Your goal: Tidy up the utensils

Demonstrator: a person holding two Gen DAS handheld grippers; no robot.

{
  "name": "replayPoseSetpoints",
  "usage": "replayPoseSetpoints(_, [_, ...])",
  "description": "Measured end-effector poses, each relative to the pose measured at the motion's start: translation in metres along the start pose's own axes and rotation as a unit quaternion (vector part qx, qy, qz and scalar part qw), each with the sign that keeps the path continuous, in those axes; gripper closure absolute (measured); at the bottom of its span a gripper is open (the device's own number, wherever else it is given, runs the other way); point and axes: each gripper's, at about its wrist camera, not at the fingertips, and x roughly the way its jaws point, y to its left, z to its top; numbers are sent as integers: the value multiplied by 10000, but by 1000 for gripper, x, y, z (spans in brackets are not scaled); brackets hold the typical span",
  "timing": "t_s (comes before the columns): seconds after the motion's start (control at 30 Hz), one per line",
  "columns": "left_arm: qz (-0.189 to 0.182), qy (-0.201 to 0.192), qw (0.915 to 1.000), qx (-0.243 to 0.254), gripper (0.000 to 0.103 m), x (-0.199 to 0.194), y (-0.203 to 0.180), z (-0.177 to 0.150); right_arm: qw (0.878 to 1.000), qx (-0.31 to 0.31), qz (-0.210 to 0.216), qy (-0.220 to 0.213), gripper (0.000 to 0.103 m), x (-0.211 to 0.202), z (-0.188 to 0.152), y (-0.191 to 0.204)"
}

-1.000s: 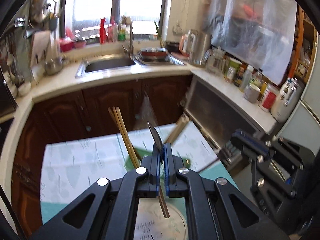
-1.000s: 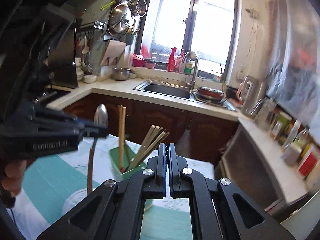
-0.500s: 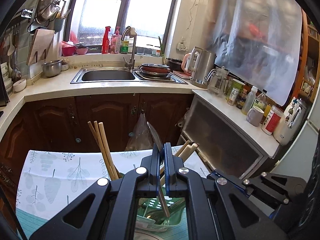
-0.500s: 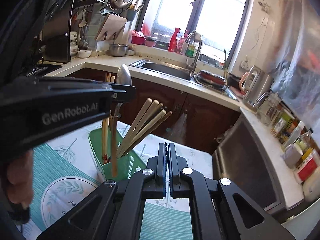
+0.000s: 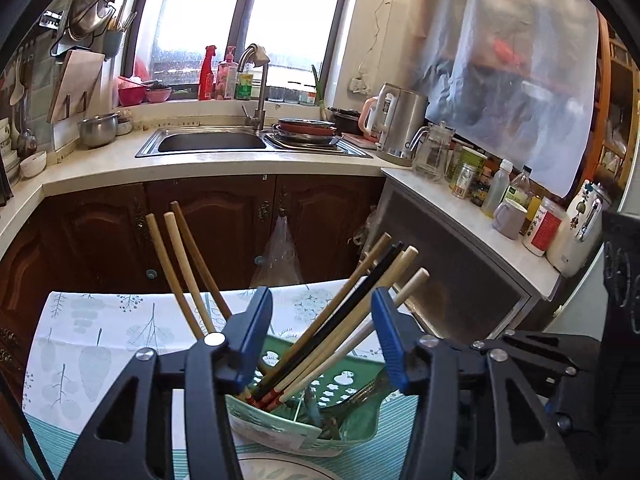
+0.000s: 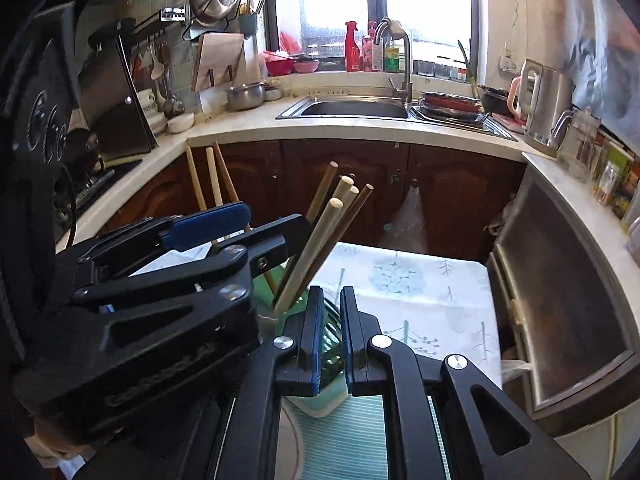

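Note:
A green perforated utensil holder [image 5: 348,380] stands on the table and holds several chopsticks [image 5: 360,312] leaning right, three wooden chopsticks [image 5: 180,264] leaning left, and a metal spoon [image 5: 352,394] lying inside. My left gripper [image 5: 322,336] is open and empty, its blue pads either side of the holder just above it; it also shows in the right wrist view [image 6: 224,224]. My right gripper [image 6: 331,328] is nearly shut with a narrow gap and holds nothing, close to the holder's right side [image 6: 332,384].
The table has a leaf-print cloth [image 5: 104,332] and a teal striped mat [image 6: 360,440] with a round plate [image 5: 280,470] at the near edge. Dark cabinets [image 5: 224,224], the sink counter [image 5: 212,144] and a side counter with bottles [image 5: 500,200] surround it.
My left gripper moved down over the holder, opened and let go of the spoon, which now lies in the holder. My right gripper came closer and opened a slight gap.

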Motion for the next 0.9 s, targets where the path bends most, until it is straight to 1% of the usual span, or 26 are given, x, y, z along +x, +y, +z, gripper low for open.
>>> replayPoseSetpoints(0.03, [-30, -3, 10000, -42, 50, -4, 2, 1, 10000, 37, 19, -21, 93, 0, 0, 0])
replayPoseSetpoints(0.1, [-81, 16, 9999, -142, 41, -11, 5, 3, 9999, 82, 47, -61, 92, -4, 2, -1])
replayPoseSetpoints(0.13, [-90, 23, 9997, -204, 40, -15, 8, 3, 9999, 92, 71, -85, 92, -4, 2, -1])
replayPoseSetpoints(0.17, [-107, 27, 9996, -242, 38, -19, 10, 3, 9999, 96, 79, -101, 92, -9, 1, 2])
replayPoseSetpoints(0.33, [-169, 154, 9991, -349, 37, -39, 15, 1, 9996, 153, 201, -152, 91, -37, -5, 12])
replayPoseSetpoints(0.4, [-175, 211, 9990, -345, 31, -50, 16, 0, 9993, 209, 247, -193, 90, -51, -6, 14])
replayPoseSetpoints(0.43, [-162, 225, 9990, -339, 28, -57, 17, 0, 9991, 246, 274, -212, 88, -57, -6, 14])
replayPoseSetpoints(0.5, [-119, 251, 9991, -306, 19, -69, 16, -2, 9988, 300, 293, -242, 82, -74, -11, 19])
replayPoseSetpoints(0.57, [-95, 276, 9992, -274, 15, -86, 17, -6, 9985, 388, 285, -258, 76, -91, -19, 23])
replayPoseSetpoints(0.63, [-66, 329, 9991, -248, 14, -104, 15, -13, 9976, 560, 295, -265, 66, -111, -32, 29])
replayPoseSetpoints(0.67, [-27, 366, 9990, -243, 10, -113, 15, -18, 9972, 635, 301, -268, 64, -121, -40, 33])
replayPoseSetpoints(0.7, [45, 393, 9989, -262, 2, -122, 15, -23, 9963, 746, 330, -265, 63, -131, -49, 35])
replayPoseSetpoints(0.73, [127, 417, 9986, -284, 1, -130, 15, -28, 9954, 855, 367, -246, 62, -140, -59, 38])
replayPoseSetpoints(0.77, [234, 464, 9982, -308, 1, -139, 16, -36, 9948, 919, 381, -232, 60, -147, -68, 37])
replayPoseSetpoints(0.8, [300, 534, 9975, -338, 1, -146, 17, -43, 9941, 994, 383, -223, 57, -156, -79, 39])
replayPoseSetpoints(0.83, [372, 629, 9966, -380, 1, -153, 18, -51, 9936, 1053, 353, -216, 53, -164, -90, 42])
replayPoseSetpoints(0.9, [609, 856, 9932, -493, 1, -164, 20, -71, 9938, 1061, 248, -204, 48, -179, -118, 52])
